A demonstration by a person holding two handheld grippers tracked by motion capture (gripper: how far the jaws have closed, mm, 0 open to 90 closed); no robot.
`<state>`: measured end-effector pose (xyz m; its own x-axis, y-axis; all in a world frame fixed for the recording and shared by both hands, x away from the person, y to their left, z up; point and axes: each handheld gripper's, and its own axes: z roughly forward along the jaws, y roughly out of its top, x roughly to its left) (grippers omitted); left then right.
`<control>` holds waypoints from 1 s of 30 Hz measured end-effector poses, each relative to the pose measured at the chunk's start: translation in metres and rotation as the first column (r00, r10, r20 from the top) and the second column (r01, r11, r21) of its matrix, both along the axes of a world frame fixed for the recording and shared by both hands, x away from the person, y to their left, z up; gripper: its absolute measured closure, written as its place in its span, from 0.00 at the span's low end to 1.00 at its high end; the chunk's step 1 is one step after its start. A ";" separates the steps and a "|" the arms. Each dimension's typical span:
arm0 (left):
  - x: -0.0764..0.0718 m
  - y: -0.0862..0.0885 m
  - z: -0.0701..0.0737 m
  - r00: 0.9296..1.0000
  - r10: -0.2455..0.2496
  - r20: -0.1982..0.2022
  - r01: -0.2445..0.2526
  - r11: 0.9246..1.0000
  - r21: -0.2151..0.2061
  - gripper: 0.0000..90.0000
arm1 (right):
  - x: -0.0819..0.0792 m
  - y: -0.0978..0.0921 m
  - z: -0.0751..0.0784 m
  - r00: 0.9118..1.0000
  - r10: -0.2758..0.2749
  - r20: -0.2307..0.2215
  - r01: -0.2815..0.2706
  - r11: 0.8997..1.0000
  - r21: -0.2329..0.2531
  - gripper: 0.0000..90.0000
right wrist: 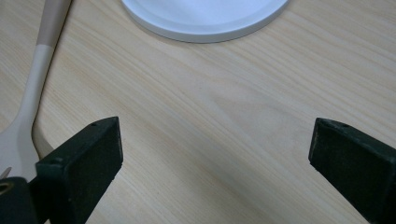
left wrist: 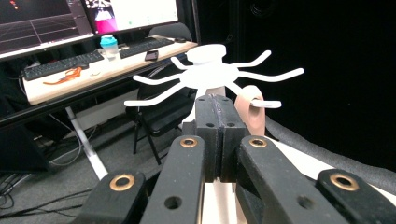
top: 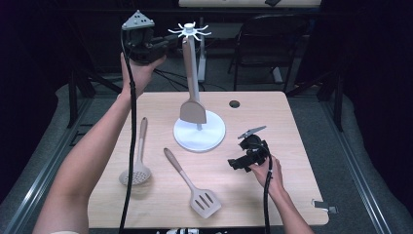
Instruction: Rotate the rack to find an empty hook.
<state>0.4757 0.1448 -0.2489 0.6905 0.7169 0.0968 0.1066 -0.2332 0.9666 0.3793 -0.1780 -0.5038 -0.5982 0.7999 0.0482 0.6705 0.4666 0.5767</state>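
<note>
A white utensil rack (top: 189,31) with hook arms stands on a round base (top: 214,135) at the table's middle. A beige solid turner (top: 192,105) hangs from one hook. In the left gripper view its handle loop (left wrist: 250,109) sits on a hook just right of my jaws. My left gripper (top: 166,45) is held high beside the rack top (left wrist: 210,72), shut with nothing between its jaws (left wrist: 215,114). My right gripper (top: 239,162) rests low over the table right of the base, jaws wide open (right wrist: 217,135) over bare wood.
A skimmer spoon (top: 138,168) lies at the table's left. A slotted turner (top: 195,187) lies front centre, its handle (right wrist: 42,70) left of my right jaws. A cable hole (top: 234,104) marks the far edge. A desk with monitors and a chair (left wrist: 159,112) stands beyond.
</note>
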 end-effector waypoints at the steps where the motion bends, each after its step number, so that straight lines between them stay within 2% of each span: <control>1: 0.000 0.000 0.000 1.000 0.001 0.000 -0.001 1.000 0.000 1.00 | 0.000 0.000 0.000 1.000 0.001 0.000 -0.001 1.000 0.000 0.03; 8: 0.006 0.002 -0.002 1.000 0.014 -0.010 -0.014 1.000 0.001 1.00 | 0.000 0.000 0.000 1.000 0.003 0.002 -0.003 1.000 -0.003 0.03; 12: 0.002 0.006 -0.003 1.000 0.013 -0.011 -0.013 1.000 -0.011 0.99 | 0.000 0.000 0.000 1.000 0.000 0.003 0.000 1.000 -0.001 0.03; 16: -0.001 0.010 -0.008 1.000 0.018 -0.020 -0.018 1.000 -0.010 0.84 | -0.001 0.000 0.000 1.000 -0.002 -0.001 0.002 1.000 0.009 0.03; 21: -0.003 0.019 -0.014 0.997 0.043 -0.058 -0.042 0.999 0.005 0.65 | -0.001 0.001 0.000 1.000 0.007 -0.001 -0.007 1.000 0.015 0.03; 30: -0.010 0.031 -0.038 0.991 0.054 -0.122 -0.047 0.997 0.060 0.33 | -0.001 0.002 -0.001 1.000 0.011 -0.009 -0.011 1.000 0.008 0.03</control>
